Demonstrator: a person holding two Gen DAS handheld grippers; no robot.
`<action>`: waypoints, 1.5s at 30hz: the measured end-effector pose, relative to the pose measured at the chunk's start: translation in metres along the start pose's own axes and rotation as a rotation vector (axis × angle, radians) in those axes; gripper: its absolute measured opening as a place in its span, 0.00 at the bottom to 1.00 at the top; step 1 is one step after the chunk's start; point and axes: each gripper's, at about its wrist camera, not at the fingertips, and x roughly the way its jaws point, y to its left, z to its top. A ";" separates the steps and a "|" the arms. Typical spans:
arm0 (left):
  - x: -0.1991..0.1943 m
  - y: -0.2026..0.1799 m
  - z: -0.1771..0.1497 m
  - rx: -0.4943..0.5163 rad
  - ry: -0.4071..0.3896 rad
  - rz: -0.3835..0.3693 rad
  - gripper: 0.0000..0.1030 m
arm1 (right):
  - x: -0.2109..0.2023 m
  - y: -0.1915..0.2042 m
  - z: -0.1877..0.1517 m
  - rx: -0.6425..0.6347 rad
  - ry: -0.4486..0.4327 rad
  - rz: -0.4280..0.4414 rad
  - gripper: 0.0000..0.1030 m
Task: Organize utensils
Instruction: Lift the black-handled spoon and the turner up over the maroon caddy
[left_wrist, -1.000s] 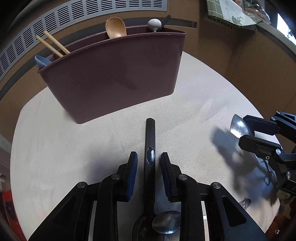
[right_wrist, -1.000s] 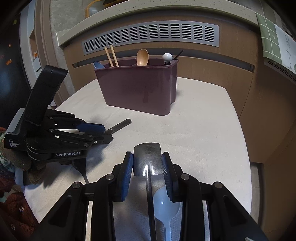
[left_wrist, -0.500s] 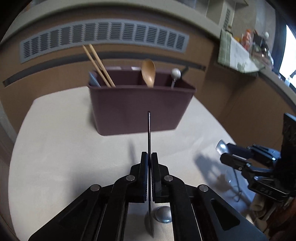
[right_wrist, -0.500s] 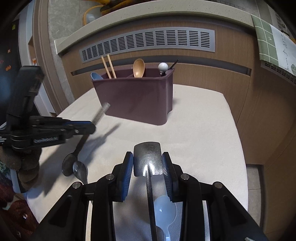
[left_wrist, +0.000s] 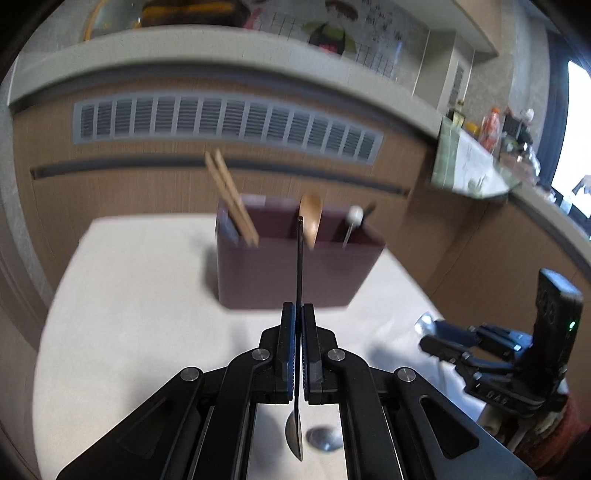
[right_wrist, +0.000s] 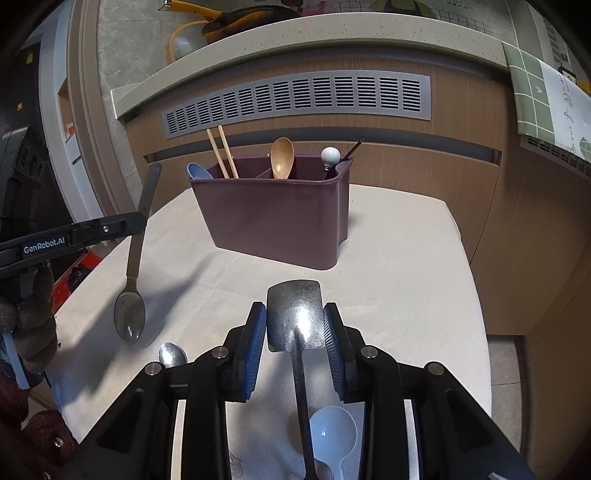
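Note:
A maroon utensil caddy (right_wrist: 273, 218) stands at the back of the white table (right_wrist: 406, 266); it shows blurred in the left wrist view (left_wrist: 291, 273). It holds chopsticks (right_wrist: 221, 151), a wooden spoon (right_wrist: 282, 157) and a white-knobbed utensil (right_wrist: 330, 155). My left gripper (left_wrist: 299, 314) is shut on a dark metal spoon (right_wrist: 135, 258), held above the table, handle up and bowl down. My right gripper (right_wrist: 295, 325) has its pads against a flat metal spatula (right_wrist: 295, 314), holding it low over the table.
A small steel spoon (right_wrist: 171, 354) lies on the table at the front left. A white plastic spoon (right_wrist: 332, 435) lies under my right gripper. A wooden counter wall with a vent grille (right_wrist: 295, 99) stands behind the table. A green checked cloth (right_wrist: 546, 107) hangs at the right.
My left gripper closed on the dark spoon, lifted it off the table and tilted it upright. The right gripper with the spatula has barely moved.

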 end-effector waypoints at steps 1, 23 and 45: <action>-0.009 -0.004 0.017 0.010 -0.045 -0.016 0.02 | -0.001 0.000 0.003 0.001 -0.005 0.004 0.27; -0.022 0.026 0.053 -0.053 -0.246 -0.043 0.03 | 0.005 -0.003 0.066 -0.119 -0.003 0.057 0.21; 0.009 0.070 0.005 -0.208 -0.102 -0.030 0.03 | 0.111 -0.015 0.023 0.255 0.262 -0.205 0.38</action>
